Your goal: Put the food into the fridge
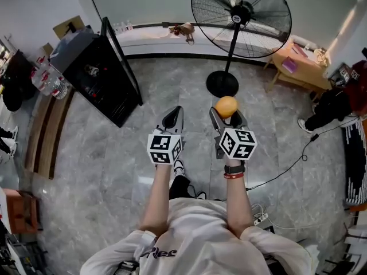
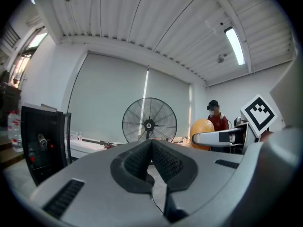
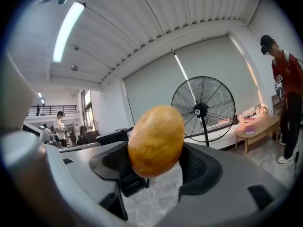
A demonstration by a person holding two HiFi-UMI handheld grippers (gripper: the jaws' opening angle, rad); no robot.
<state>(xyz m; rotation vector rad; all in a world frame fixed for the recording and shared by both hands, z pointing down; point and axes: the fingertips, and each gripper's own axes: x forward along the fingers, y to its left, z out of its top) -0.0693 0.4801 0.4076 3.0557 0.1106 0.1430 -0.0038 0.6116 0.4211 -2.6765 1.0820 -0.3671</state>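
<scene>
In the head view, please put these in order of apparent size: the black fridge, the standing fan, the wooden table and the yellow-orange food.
From largest to smallest:
1. black fridge and standing fan: they look about alike, and the fan's head is nearer the camera, so I do not rank them.
2. wooden table
3. yellow-orange food

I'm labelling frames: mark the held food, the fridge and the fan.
food [image 3: 156, 141], right gripper view, middle of its skin
fridge [image 1: 98, 85], head view, dark cabinet body
fan [image 1: 241, 10], head view, centre hub
</scene>
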